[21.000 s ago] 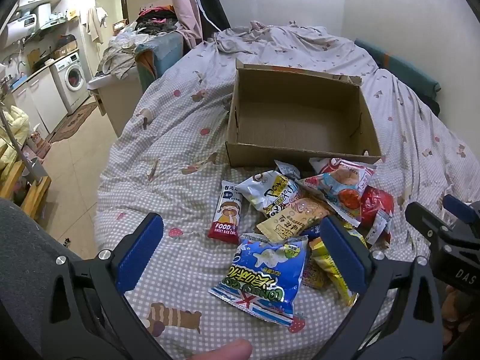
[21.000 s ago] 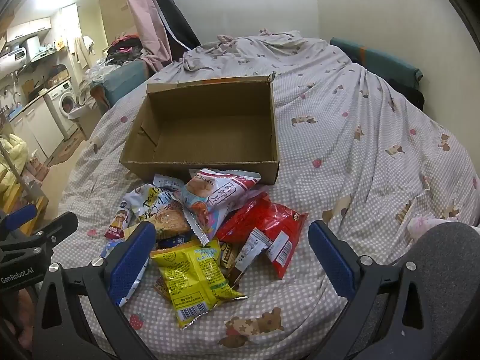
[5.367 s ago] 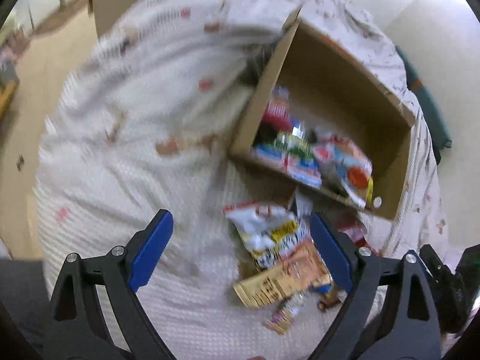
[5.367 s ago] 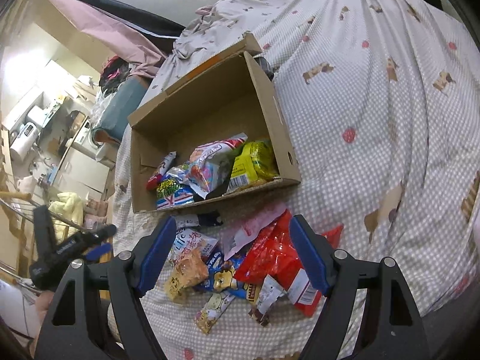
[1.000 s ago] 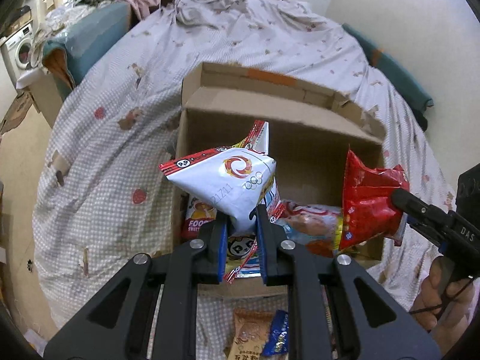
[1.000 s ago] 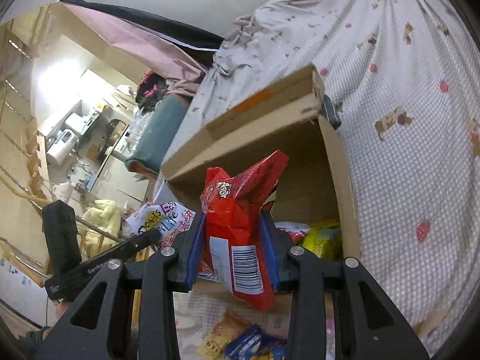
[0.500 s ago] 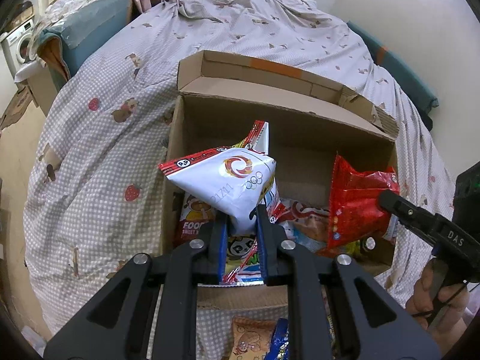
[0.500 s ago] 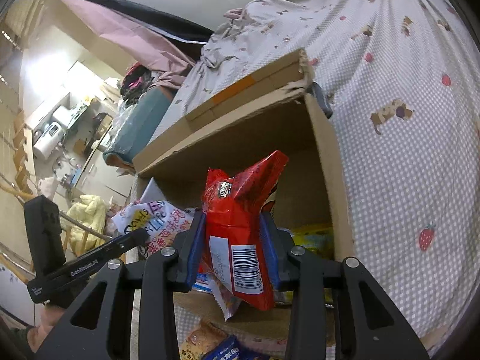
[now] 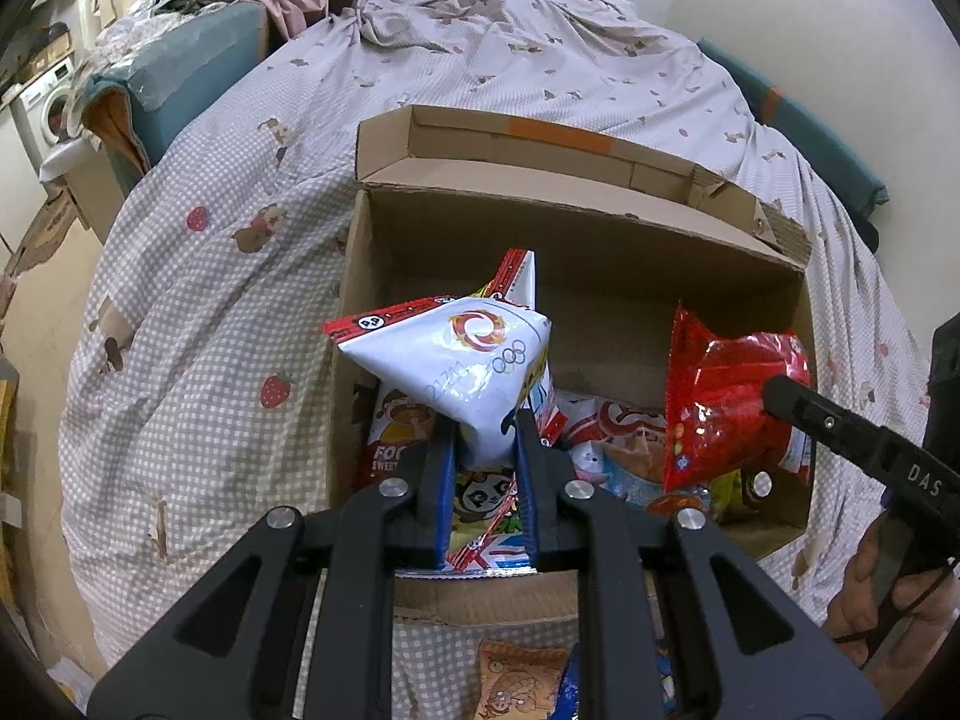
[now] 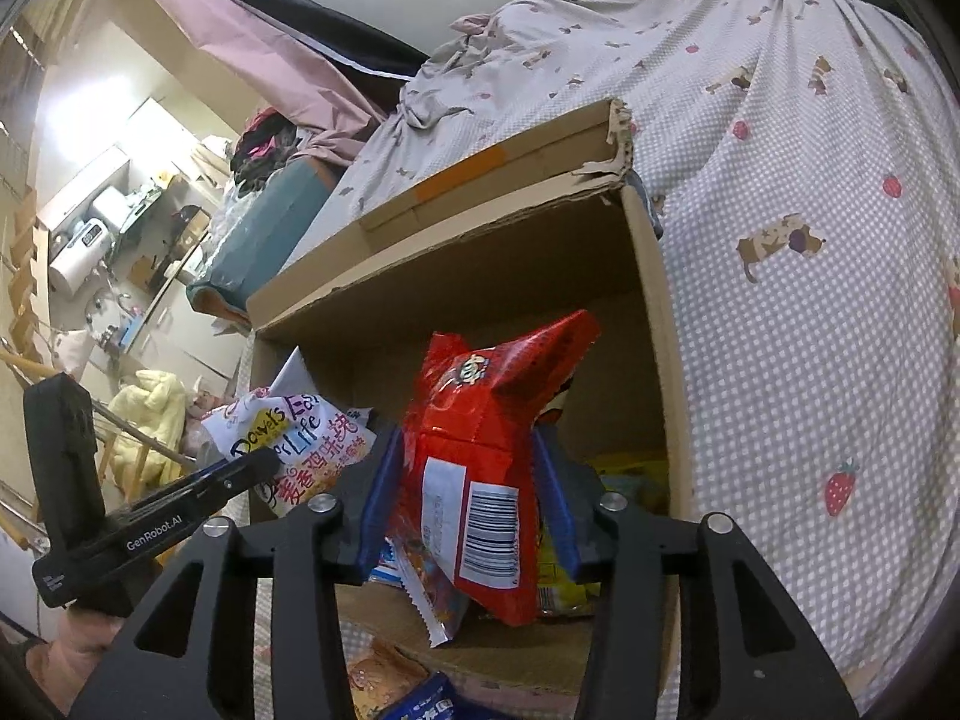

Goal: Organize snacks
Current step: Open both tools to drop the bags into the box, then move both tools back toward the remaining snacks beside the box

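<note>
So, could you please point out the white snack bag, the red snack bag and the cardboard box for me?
white snack bag (image 9: 456,360), left wrist view, on its puffed white face.
red snack bag (image 10: 474,450), right wrist view, on its red middle.
cardboard box (image 9: 588,276), left wrist view, on its inner back wall.

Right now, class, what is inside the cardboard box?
The box holds several snack packets: a Food packet, a pale cartoon packet and a yellow one. The held white bag and red bag cover the rest.
</note>
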{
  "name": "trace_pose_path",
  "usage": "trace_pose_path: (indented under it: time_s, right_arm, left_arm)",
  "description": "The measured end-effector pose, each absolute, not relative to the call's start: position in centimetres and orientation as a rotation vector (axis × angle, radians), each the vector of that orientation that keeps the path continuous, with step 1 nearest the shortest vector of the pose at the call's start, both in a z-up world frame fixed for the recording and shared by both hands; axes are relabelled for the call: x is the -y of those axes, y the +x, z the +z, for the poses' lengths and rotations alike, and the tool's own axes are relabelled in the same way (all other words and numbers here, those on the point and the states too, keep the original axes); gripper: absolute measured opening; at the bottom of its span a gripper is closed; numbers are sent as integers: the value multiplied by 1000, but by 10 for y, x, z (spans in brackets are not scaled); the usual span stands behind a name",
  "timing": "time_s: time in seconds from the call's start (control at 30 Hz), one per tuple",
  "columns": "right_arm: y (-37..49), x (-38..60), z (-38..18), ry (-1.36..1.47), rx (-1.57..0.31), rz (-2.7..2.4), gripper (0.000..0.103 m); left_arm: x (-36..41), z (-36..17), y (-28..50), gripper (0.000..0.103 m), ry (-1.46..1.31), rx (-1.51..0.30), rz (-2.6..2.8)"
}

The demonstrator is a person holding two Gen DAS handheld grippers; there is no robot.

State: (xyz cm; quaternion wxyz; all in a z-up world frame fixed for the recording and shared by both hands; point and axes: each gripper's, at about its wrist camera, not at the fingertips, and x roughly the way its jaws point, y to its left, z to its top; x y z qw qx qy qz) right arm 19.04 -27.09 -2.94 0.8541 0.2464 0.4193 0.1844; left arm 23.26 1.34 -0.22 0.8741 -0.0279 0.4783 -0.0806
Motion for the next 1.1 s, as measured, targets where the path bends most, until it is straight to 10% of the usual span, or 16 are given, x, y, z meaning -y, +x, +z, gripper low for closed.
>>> trace_pose_path:
  time_s: [0.27,0.5,1.1]
  right_arm:
    - [189,269,-26,504,-860,382,77]
    - [187,271,-21,485,-829,364,92]
    - [164,279,-2,459,-793,328,92]
  left_arm:
    - [-10,2,231,17,-14,-965,-146]
    - [-4,12,225,76,1,-912,-150]
    - [-19,22,202,77,-9,-869,-122]
